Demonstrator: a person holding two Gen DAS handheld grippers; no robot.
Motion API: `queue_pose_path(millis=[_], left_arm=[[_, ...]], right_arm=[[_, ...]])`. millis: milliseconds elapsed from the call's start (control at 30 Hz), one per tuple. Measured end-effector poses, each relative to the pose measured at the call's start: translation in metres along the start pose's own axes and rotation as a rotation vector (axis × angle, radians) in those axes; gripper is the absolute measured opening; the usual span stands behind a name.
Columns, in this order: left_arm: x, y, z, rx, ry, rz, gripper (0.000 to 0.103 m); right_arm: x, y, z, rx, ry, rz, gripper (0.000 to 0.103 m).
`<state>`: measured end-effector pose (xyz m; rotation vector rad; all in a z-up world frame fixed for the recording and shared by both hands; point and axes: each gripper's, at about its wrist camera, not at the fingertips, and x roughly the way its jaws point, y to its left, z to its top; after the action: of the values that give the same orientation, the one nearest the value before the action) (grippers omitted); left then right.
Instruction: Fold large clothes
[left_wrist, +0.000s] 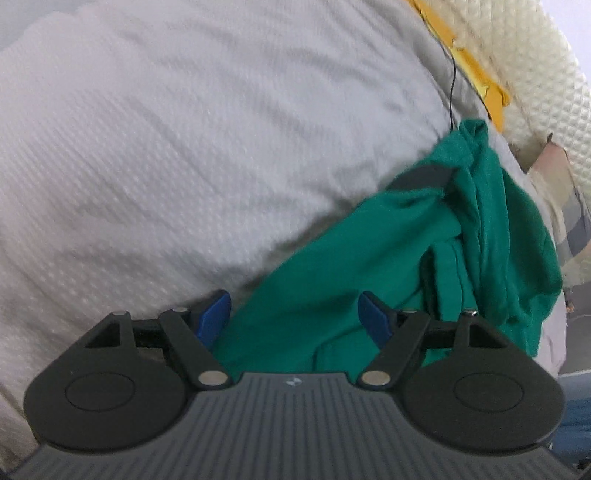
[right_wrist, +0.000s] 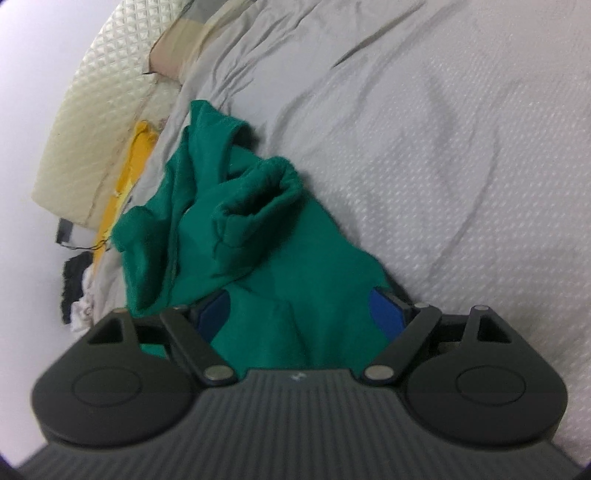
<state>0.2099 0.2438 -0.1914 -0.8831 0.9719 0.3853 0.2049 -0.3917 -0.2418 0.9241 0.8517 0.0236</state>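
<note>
Left wrist view gives us the left gripper (left_wrist: 295, 314) with its blue pads (left_wrist: 216, 314) spread wide, released, the green garment (left_wrist: 388, 258) lying loose between and beyond them without either pad pressing it. From the right wrist view we see the right gripper (right_wrist: 301, 314) likewise wide open, its pads (right_wrist: 384, 314) apart with green cloth bunched up between them; the left pad sits partly under a fold, yet nothing looks pinched. We find the garment crumpled on a pale grey textured bedcover (left_wrist: 184, 147), near the bed's far edge, beside a cream quilted headboard (right_wrist: 85, 140) and a yellow strip (right_wrist: 136, 147) of cloth. Only the right view shows us the open cuff of a sleeve (right_wrist: 266, 192) and a dark and white heap (right_wrist: 75, 288) at the left; only the left view shows a thin black cord (left_wrist: 452, 96) running down to the garment and a dark band (left_wrist: 421, 177) across it.
</note>
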Motion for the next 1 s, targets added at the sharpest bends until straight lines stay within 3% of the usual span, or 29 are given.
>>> queue_pose_path(millis=[67,167,267,367,467,700,800,900,1000], left_arm=[[0.001,0.001,-0.003,0.006,0.019,-0.041,0.084],[-0.005,0.003,-0.008,-0.014,0.037,-0.195,0.084],[-0.017,-0.007,-0.016,0.033,0.046,-0.318,0.084],[-0.023,-0.015,-0.023,0.086,0.065,-0.381,0.084],[-0.022,-0.017,-0.029,0.107,0.065,-0.310,0.084],[-0.006,-0.017,-0.030,0.065,0.075,-0.060,0.086],[0.003,-0.016,-0.031,0.088,0.086,0.011,0.086],[0.006,-0.013,-0.028,0.091,0.104,-0.013,0.086],[-0.003,-0.008,-0.027,0.050,0.124,-0.177,0.086]], right_arm=[[0.001,-0.001,0.000,0.041,0.033,0.079,0.086],[-0.004,0.002,-0.002,0.064,0.063,0.207,0.086],[-0.012,0.008,-0.003,0.052,0.067,0.311,0.086],[-0.016,0.011,-0.001,0.056,0.063,0.373,0.086],[-0.023,0.008,0.002,0.063,0.012,0.314,0.086],[-0.041,-0.003,0.011,0.077,-0.186,-0.040,0.086],[-0.037,-0.001,0.015,0.054,-0.201,-0.139,0.086],[-0.013,-0.004,0.014,0.084,-0.069,-0.088,0.086],[-0.002,-0.010,0.009,0.132,0.018,-0.024,0.086]])
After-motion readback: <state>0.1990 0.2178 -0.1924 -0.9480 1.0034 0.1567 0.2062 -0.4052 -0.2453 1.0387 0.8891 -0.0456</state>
